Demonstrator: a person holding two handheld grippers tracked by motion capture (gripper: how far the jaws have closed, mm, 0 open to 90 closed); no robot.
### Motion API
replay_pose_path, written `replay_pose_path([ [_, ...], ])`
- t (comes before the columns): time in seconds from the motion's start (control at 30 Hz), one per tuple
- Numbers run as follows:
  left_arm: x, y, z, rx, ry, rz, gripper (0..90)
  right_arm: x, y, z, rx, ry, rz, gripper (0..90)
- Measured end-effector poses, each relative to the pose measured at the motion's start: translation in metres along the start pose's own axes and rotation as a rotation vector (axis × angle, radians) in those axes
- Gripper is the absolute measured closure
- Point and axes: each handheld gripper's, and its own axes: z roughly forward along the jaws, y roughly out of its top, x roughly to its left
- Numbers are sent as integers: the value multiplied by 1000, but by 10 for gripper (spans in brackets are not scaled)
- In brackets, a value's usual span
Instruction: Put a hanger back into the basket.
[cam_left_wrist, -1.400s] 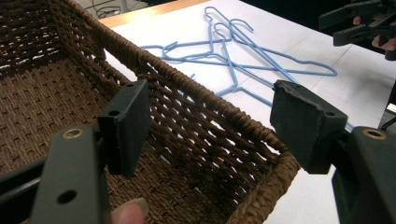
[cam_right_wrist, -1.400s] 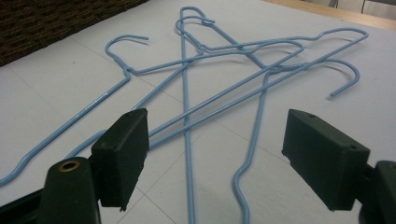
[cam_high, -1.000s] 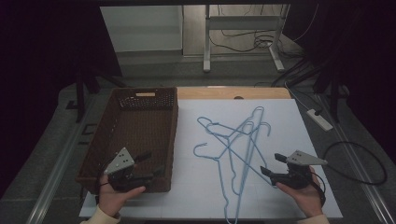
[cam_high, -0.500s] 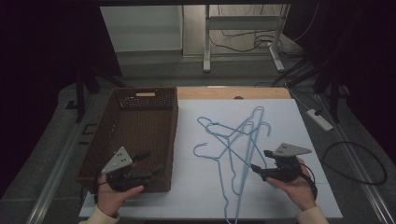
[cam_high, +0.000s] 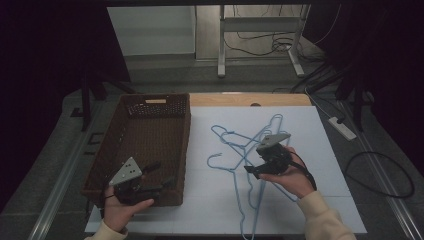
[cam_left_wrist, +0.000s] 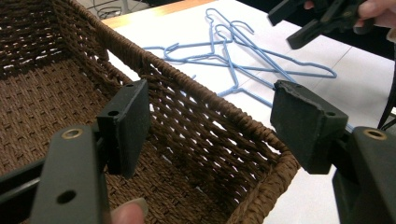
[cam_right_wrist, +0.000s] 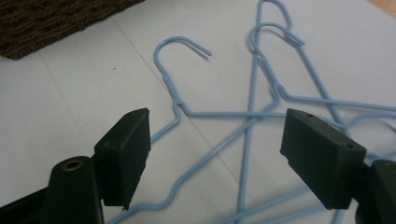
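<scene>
Several light-blue wire hangers (cam_high: 243, 150) lie tangled on the white sheet, right of a brown woven basket (cam_high: 107, 172). My right gripper (cam_high: 254, 163) hovers open just above the hangers (cam_right_wrist: 252, 116), jaws pointing left, with a hook (cam_right_wrist: 180, 46) and crossing wires below and nothing held. My left gripper (cam_high: 161, 176) stands open over the basket's near right corner. In the left gripper view its jaws straddle the basket rim (cam_left_wrist: 219, 109) without touching it. Beyond the rim lie the hangers (cam_left_wrist: 233, 56), and the right gripper (cam_left_wrist: 322, 18) shows at top right.
A white sheet (cam_high: 310, 200) covers the table, with a wooden strip (cam_high: 240, 99) at its far edge. A power strip (cam_high: 342, 127) and a black cable (cam_high: 380, 175) lie off the table's right side. A corner of the basket (cam_right_wrist: 46, 23) shows in the right gripper view.
My right gripper has moved left and away from the near edge, ending over the hanger pile. The left gripper has stayed over the basket's near corner.
</scene>
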Motion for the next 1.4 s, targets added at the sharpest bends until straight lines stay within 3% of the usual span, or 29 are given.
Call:
replay_pose_path([
  [0.27,-1,0,1,7,-11,3,301,1,22,36,93,55,-37,283],
  [0.43,-1,0,3,12,-14,9,301,5,33,63,169,76,-90,307],
  [0.77,-1,-1,4,17,-17,8,301,12,44,103,314,128,-158,404],
  [1.07,-2,-1,6,20,-19,10,300,17,50,118,421,147,-222,525],
  [1.4,-3,-1,8,23,-21,16,300,24,63,126,535,180,-279,762],
])
